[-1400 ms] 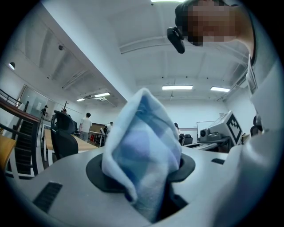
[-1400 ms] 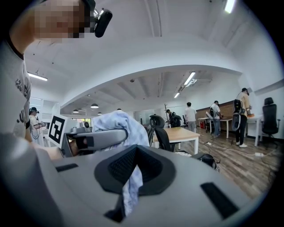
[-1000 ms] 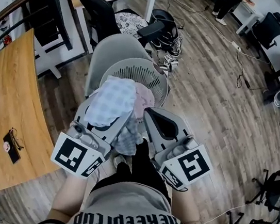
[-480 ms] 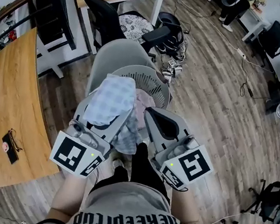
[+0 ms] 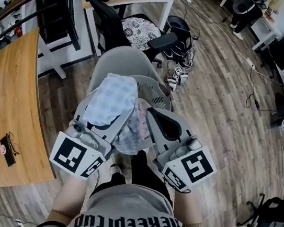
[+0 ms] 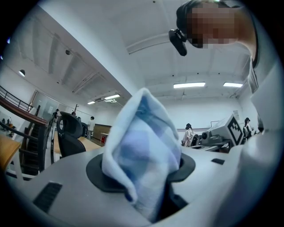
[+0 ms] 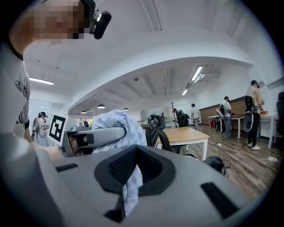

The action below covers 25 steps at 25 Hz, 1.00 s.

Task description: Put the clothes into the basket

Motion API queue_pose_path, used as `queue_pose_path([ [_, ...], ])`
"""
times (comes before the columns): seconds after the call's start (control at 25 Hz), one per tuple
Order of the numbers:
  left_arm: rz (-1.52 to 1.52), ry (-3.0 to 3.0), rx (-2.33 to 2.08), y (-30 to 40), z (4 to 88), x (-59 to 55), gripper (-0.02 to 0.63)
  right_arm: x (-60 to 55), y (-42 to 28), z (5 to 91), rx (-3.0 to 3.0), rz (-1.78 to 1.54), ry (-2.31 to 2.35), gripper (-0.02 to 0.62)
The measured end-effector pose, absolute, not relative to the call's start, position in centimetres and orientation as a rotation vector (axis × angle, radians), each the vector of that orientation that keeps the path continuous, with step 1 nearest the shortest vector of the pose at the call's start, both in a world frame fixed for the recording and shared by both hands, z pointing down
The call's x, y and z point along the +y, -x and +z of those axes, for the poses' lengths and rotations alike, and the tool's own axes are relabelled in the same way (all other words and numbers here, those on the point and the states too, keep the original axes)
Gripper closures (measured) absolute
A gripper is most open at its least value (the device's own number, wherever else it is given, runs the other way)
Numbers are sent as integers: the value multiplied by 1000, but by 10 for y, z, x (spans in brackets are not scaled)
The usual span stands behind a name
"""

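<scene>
Open office with a plank floor (image 5: 224, 96), a curved wooden table (image 5: 5, 111) at left and a black office chair (image 5: 138, 30) beyond. Grey slotted basket (image 5: 159, 89) at a grey chair (image 5: 121, 59), just ahead of both grippers. Basket interior largely hidden by the raised clothes, with what seems a pink garment (image 5: 143, 110) at its near rim, in it or just above.

Left gripper (image 6: 142, 173) clenched on a blue checked cloth (image 6: 142, 142), bunched high above the jaws. Right gripper (image 7: 133, 166) clamped on a thin fold of pale checked fabric (image 7: 128, 195) hanging down through the jaw gap.

Head view only: basket, floor, and fabric sagging between the two grippers, near but not in the basket. Gripper views only: ceiling lights (image 6: 189, 84), people (image 7: 226, 115) standing at far desks, and the pinch of each pair of jaws on the clothes.
</scene>
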<state>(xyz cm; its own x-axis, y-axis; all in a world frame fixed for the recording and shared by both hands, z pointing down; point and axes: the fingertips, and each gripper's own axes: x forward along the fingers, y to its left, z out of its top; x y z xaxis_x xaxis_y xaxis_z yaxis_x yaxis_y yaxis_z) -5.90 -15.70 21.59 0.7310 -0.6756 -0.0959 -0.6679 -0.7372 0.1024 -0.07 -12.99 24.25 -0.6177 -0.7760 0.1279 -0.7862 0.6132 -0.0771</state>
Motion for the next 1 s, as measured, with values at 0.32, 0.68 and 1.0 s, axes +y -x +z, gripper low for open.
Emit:
queue_pose_path([
  [0.32,-179,-2839,-1191,47,215,-191,382,-167,-14,245,-2776,217,-1264,586],
  [0.68,-127,-2783,-1255,43,233,-207,382,-187,-17,259,-2798,272,-1178,586],
  [1.0,-89,-2729,-1291,37,253,-217,382,-203,-16,272,-2811,312,-1093,586],
])
